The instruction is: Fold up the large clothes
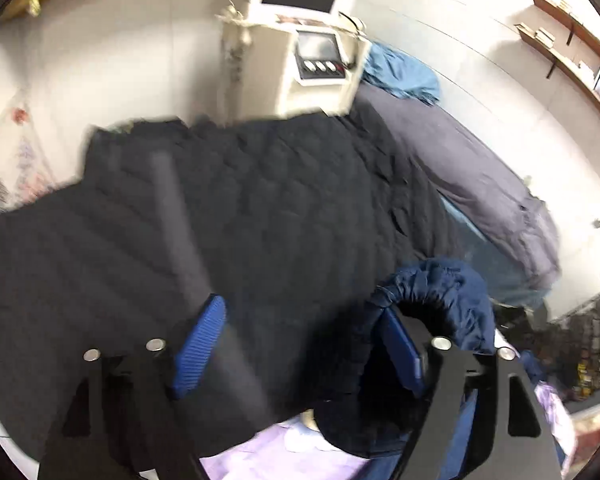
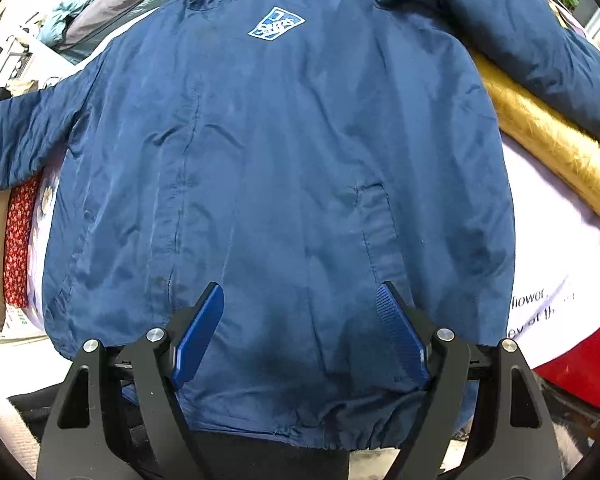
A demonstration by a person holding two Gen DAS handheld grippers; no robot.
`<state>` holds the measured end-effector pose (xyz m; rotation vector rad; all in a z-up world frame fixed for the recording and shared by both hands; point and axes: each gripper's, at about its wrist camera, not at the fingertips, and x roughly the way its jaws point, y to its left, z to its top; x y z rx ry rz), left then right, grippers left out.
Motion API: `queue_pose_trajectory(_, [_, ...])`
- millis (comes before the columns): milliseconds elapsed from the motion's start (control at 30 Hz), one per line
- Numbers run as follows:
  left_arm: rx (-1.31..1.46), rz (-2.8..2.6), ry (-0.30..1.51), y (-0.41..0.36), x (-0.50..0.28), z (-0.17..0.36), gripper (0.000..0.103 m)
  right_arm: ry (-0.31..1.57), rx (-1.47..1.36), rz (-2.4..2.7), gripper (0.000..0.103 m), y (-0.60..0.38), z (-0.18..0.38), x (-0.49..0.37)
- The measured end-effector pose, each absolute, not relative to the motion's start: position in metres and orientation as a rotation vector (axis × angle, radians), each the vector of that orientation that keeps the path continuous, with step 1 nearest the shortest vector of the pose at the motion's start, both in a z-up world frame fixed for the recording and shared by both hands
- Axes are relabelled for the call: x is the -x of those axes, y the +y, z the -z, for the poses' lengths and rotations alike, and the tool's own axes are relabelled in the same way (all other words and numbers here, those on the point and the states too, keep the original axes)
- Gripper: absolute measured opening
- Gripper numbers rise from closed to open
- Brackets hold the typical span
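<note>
Right claw (image 2: 300,336) hangs open above the blue jacket (image 2: 284,152) hem; left claw (image 1: 300,356), open, brushes a sleeve cuff (image 1: 432,288). Pinch both evenly.

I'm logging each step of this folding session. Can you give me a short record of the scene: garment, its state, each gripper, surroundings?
garment: blue jacket, logo patch on chest
state: spread flat, front up, sleeves out to the sides, not yet folded
right gripper: open, above the hem, holding nothing
left gripper: open, jaws apart, a blue elastic cuff draped by one finger
other: dark quilted garment, yellow furry fabric
</note>
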<state>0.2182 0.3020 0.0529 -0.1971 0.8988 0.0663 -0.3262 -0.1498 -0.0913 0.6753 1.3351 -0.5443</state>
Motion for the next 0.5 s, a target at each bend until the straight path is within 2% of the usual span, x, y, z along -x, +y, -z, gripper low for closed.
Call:
queue_pose_trajectory(100, [-0.005, -0.052, 0.797, 0.274, -0.182, -0.068, 0.078, 1.347, -0.691, 0.549, 0.078, -0.151, 0.096, 0.329])
queue_pose_trajectory(200, [-0.079, -0.01, 0.711, 0.263, -0.164, -0.085, 0.096, 1.364, -0.691, 0.539, 0.078, -0.149, 0.098, 0.326])
queue_pose_trajectory(300, [0.021, -0.021, 0.748, 0.28, -0.171, -0.092, 0.096, 1.375, -0.667, 0.511, 0.078, -0.145, 0.099, 0.319])
queue_pose_trajectory(400, [0.06, -0.015, 0.693, 0.292, -0.162, -0.104, 0.096, 1.384, -0.628, 0.485, 0.078, -0.14, 0.099, 0.311])
queue_pose_trajectory(500, [0.003, 0.125, 0.755, 0.266, -0.145, -0.093, 0.096, 1.398, -0.597, 0.463, 0.078, -0.134, 0.102, 0.306])
